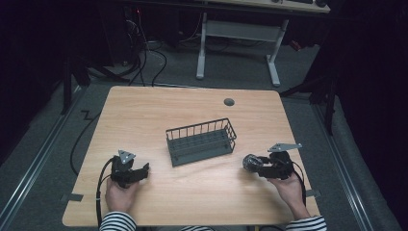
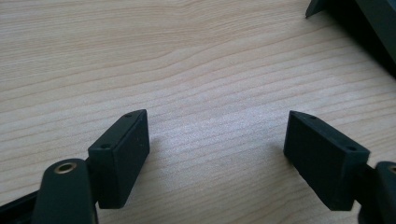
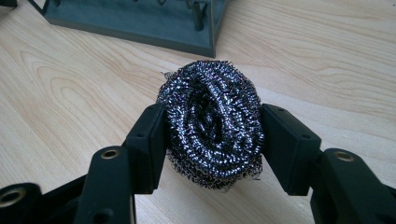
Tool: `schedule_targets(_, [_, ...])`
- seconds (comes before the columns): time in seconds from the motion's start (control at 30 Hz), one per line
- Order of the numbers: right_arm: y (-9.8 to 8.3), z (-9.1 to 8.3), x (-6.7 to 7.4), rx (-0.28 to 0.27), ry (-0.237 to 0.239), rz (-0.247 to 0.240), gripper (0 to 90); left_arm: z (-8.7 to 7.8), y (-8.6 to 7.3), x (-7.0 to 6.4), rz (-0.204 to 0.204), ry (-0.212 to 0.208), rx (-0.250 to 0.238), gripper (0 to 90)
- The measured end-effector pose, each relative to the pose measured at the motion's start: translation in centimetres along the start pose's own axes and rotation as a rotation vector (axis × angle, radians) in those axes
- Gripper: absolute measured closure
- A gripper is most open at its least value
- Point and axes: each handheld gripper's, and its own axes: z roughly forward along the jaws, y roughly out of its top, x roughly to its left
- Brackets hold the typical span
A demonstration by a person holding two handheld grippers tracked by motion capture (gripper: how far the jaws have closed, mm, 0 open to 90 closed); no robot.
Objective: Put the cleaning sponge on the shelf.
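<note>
Two tools rest low over the wooden worktop, one in each hand. The right tool is clamped on a steel wool scourer, which sits between its two jaws, touching both. This scourer is near the grey wire basket, at its right side. The left tool has its jaws spread wide over bare wood.

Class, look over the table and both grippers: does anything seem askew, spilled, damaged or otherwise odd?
Nothing stands out. The basket stands upright, merely angled to the table edges. The right gripper pinches a scourer, frayed as such pads are; the left gripper is open over bare wood.
</note>
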Motion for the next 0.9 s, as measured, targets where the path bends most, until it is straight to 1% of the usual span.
schedule_targets(0.2, [0.2,0.0,0.1,0.006,0.007,-0.003,44.2,0.0,0.0,0.0,0.0,0.0,0.0,22.8])
schedule_targets(0.33, [0.9,-0.5,0.3,-0.006,0.014,-0.008,44.2,0.0,0.0,0.0,0.0,0.0,0.0,22.8])
schedule_targets(0.37, [1.3,-0.8,0.5,-0.019,0.021,-0.018,44.2,0.0,0.0,0.0,0.0,0.0,0.0,22.8])
schedule_targets(0.4, [1.5,-0.9,0.6,-0.021,0.024,-0.014,44.2,0.0,0.0,0.0,0.0,0.0,0.0,22.8])
schedule_targets(0.47, [1.9,-1.3,0.8,-0.041,0.038,-0.026,44.2,0.0,0.0,0.0,0.0,0.0,0.0,22.8])
schedule_targets(0.57, [2.4,-1.7,0.9,-0.065,0.057,-0.028,44.3,0.0,0.0,0.0,0.0,-0.001,0.0,22.8])
schedule_targets(0.73, [3.9,-1.5,0.8,-0.047,0.051,-0.042,44.6,0.0,0.0,0.0,0.0,-0.003,0.0,22.8])
schedule_targets(0.8, [4.6,-1.7,0.9,-0.053,0.05,-0.05,44.7,0.0,0.0,0.0,0.001,-0.004,0.0,22.7])
schedule_targets(0.83, [4.6,-1.7,0.9,-0.053,0.05,-0.05,44.7,0.0,0.0,0.0,0.001,-0.004,0.0,22.8])
schedule_targets(0.9, [5.4,-1.8,1.0,-0.063,0.051,-0.063,44.7,0.0,0.0,0.0,0.001,-0.004,0.0,22.7])
